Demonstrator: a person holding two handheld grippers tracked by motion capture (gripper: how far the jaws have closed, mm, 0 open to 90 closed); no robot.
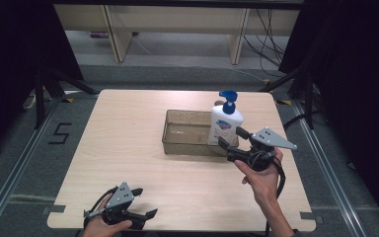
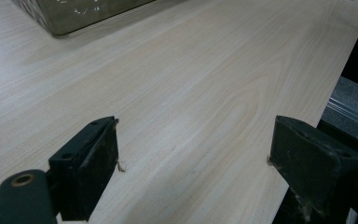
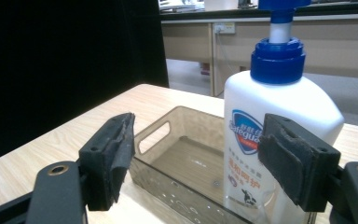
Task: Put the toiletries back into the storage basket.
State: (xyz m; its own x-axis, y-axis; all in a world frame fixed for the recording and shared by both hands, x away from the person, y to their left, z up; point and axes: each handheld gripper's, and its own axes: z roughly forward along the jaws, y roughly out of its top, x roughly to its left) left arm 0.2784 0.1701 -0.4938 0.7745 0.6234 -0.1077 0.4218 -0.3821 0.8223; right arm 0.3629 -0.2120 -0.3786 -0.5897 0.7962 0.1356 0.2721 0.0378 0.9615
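Your left gripper point(image 1: 140, 203) is the nearest thing, low at the front edge of the table point(image 1: 128, 143), well apart from the bin point(image 1: 170, 140) and on its near-left side. You hold it with your left hand point(image 1: 103, 226). Its two black jaws are spread wide with nothing between them; in the left gripper view point(image 2: 193, 154) you see bare pale wood in the gap, and a corner of the bin point(image 2: 74, 16) far ahead at the top left.

Your right gripper point(image 1: 231, 138) is just beside the bin, at its near-right corner, held up by your right hand point(image 1: 261, 180), with the grey three-cornered plate point(image 1: 272, 138) on top. Its jaws are also apart and they do not pinch anything. In the right gripper view point(image 3: 198, 158) the soap bottle point(image 3: 279, 140) stands ahead, partly behind the right jaw, not between the pads.

The bin is a translucent brown-grey rectangular one near the middle of the table, with a handle slot point(image 3: 154, 135) in its end wall. The soap bottle point(image 1: 225, 126) is white with a blue pump and a blue label; it stands upright inside the bin, at its right end. The rest of the bin holds nothing that I can see.
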